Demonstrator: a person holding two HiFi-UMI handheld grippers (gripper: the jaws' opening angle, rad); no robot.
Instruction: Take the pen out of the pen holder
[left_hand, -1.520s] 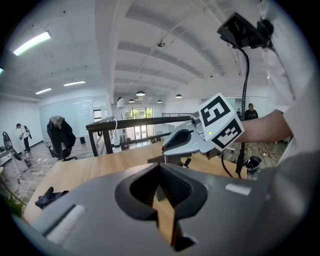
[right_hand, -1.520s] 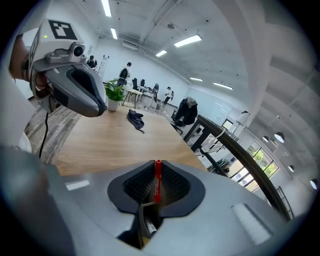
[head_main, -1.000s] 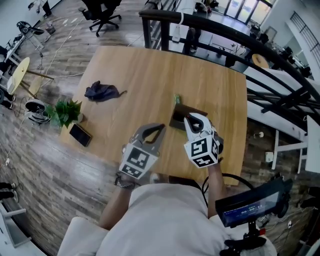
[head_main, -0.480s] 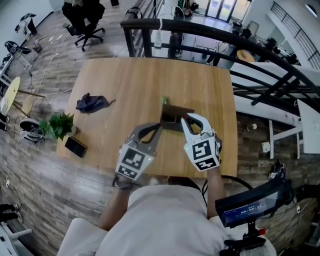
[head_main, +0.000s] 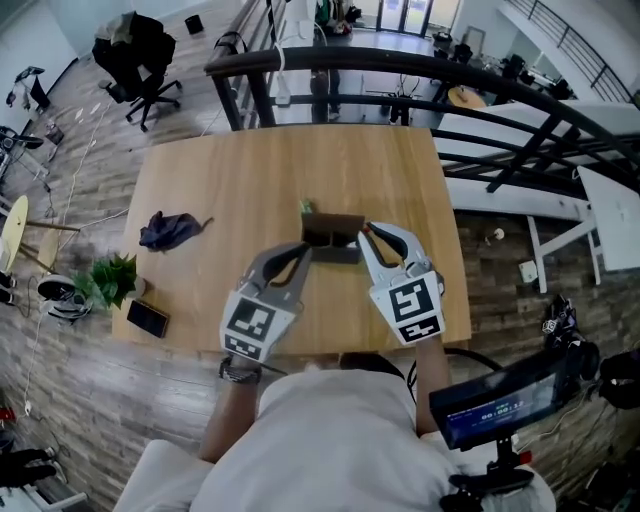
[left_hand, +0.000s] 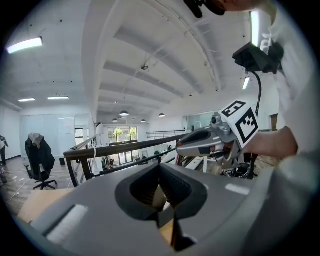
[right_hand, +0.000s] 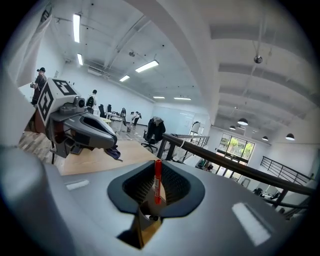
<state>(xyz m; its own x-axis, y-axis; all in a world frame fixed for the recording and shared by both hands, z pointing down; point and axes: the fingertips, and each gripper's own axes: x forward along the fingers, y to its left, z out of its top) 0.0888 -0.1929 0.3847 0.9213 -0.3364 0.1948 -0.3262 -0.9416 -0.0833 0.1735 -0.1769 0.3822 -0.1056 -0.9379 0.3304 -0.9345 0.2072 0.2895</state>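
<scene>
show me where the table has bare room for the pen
Widest bare patch: far half of the table, between the pen holder and the railing. Another: between the cloth and the holder. Crowded at the near edge, where the left gripper and right gripper flank the holder.

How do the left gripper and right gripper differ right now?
The right gripper is shut on a red pen; the left gripper is shut on nothing. The left gripper sits left of the pen holder, the right gripper right of it. Both are over the wooden table.
</scene>
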